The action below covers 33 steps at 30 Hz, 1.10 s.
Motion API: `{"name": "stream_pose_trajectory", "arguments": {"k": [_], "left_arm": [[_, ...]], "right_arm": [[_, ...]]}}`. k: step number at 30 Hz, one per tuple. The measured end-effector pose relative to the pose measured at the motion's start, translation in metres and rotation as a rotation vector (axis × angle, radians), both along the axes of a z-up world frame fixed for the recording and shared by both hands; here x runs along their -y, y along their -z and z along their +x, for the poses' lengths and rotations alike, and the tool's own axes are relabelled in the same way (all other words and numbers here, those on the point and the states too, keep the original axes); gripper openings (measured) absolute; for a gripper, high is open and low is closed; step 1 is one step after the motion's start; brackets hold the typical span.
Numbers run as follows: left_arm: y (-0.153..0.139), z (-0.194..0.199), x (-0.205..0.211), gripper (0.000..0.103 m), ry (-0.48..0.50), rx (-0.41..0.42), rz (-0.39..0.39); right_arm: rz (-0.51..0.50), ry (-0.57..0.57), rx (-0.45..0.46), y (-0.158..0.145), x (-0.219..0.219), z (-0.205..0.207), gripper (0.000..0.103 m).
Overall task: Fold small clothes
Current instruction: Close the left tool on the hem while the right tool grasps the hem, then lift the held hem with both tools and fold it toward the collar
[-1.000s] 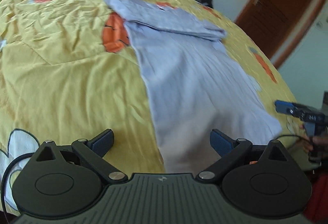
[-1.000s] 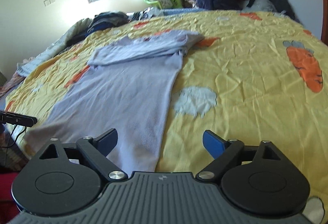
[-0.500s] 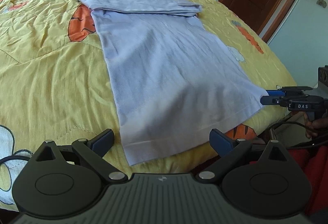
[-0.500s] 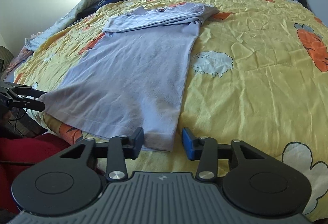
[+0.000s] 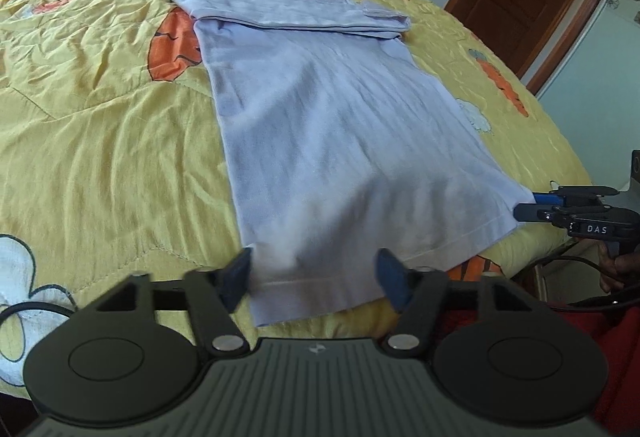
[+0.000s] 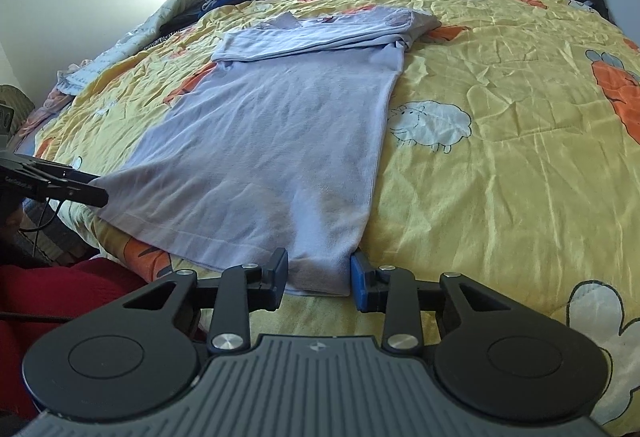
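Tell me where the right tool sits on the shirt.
In the right wrist view, the right tool straddles the near right hem corner of the lavender shirt at the yellow bedspread's near edge.

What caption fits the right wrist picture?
Right gripper closing its fingers around the bottom corner of a purple shirt on a yellow blanket.

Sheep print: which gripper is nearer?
Right. Right gripper straddles the shirt corner on the sheep print side; left gripper the opposite corner. Both jaws have just been closing, hem between.
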State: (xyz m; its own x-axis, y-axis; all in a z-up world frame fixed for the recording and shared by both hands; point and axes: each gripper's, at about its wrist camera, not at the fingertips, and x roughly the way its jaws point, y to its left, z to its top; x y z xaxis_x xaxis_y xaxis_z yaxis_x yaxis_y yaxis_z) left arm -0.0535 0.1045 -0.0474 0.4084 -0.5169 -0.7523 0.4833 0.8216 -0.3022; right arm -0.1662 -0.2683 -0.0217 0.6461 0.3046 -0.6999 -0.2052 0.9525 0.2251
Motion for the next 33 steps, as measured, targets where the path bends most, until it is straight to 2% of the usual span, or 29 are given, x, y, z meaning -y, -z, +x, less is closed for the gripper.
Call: {"name": "stream_pose_trajectory", "arguments": {"k": [1, 3, 4, 6, 10, 14, 17, 22, 26, 33], "left_arm": [[0.0, 0.001, -0.001, 0.036, -0.007, -0.01, -0.001], [0.002, 0.003, -0.005, 0.018, -0.027, -0.04, -0.015], [0.004, 0.004, -0.007, 0.012, -0.035, -0.051, -0.02], [0.004, 0.003, -0.007, 0.008, -0.037, -0.056, -0.02], [0.002, -0.002, -0.004, 0.006, -0.031, -0.045, -0.018], [-0.004, -0.001, -0.005, 0.006, -0.033, -0.033, -0.061], [-0.01, -0.002, -0.003, 0.006, -0.028, -0.008, -0.072], [-0.018, -0.003, 0.003, 0.006, -0.035, 0.045, -0.055], [-0.026, -0.005, 0.005, 0.006, -0.043, 0.082, -0.07], [-0.042, -0.003, -0.002, 0.006, -0.05, 0.143, -0.153]], "right_arm": [[0.001, 0.001, 0.001, 0.0, 0.0, 0.0, 0.03], [0.006, 0.009, 0.002, 0.001, 0.002, -0.001, 0.026], [0.011, 0.013, 0.002, 0.001, 0.003, -0.001, 0.023], [0.021, 0.015, 0.002, 0.002, 0.005, -0.001, 0.017], [0.056, 0.023, 0.014, 0.004, 0.006, -0.004, 0.011], [0.184, 0.068, 0.027, 0.005, 0.019, -0.006, 0.01], [0.234, 0.088, 0.039, 0.003, 0.024, -0.006, 0.01], [0.24, 0.081, 0.083, -0.007, 0.021, -0.003, 0.01], [0.242, 0.074, 0.119, -0.015, 0.017, 0.001, 0.01], [0.222, 0.051, 0.178, -0.029, 0.006, 0.009, 0.01]]}}
